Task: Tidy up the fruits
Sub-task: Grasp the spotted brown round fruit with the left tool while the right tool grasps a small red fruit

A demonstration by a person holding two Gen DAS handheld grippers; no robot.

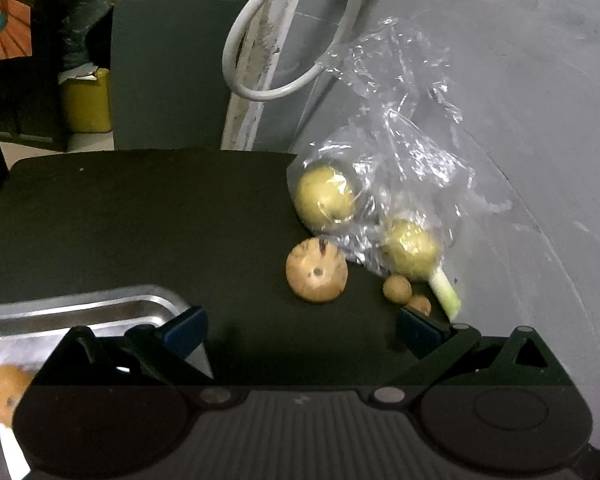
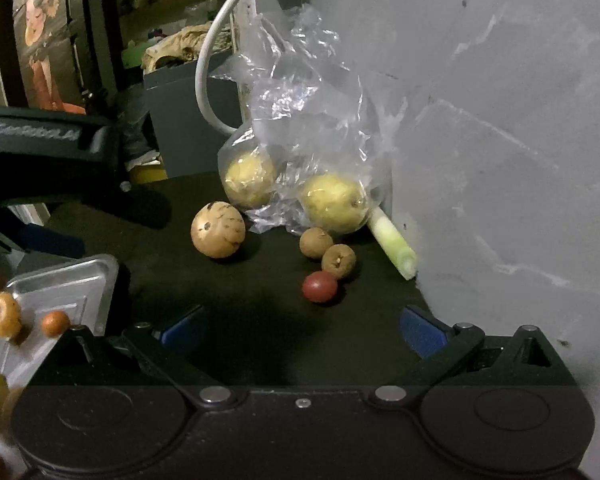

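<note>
On the dark mat lies a tan round fruit [image 1: 317, 270] [image 2: 218, 229], beside a clear plastic bag [image 1: 396, 168] [image 2: 300, 128] holding two yellow-green fruits [image 1: 326, 196] [image 2: 334, 203]. Two small brown fruits [image 1: 397, 289] [image 2: 316, 243] and a small red fruit [image 2: 319, 286] lie nearer, next to a pale green stalk [image 1: 444, 292] [image 2: 394, 242]. A metal tray [image 1: 100, 308] [image 2: 66, 284] at the left holds an orange-brown fruit [image 1: 2, 392] [image 2: 5, 314] and smaller ones. My left gripper [image 1: 300, 328] is open and empty in front of the tan fruit. My right gripper [image 2: 302, 330] is open, just short of the red fruit.
A grey wall [image 1: 520, 120] [image 2: 500, 120] bounds the mat on the right. A white cable [image 1: 260, 60] loops behind the bag. A grey box [image 1: 168, 72] and a yellow container [image 1: 86, 104] stand beyond the mat's far edge. The left gripper's body [image 2: 40, 148] shows at the right view's left.
</note>
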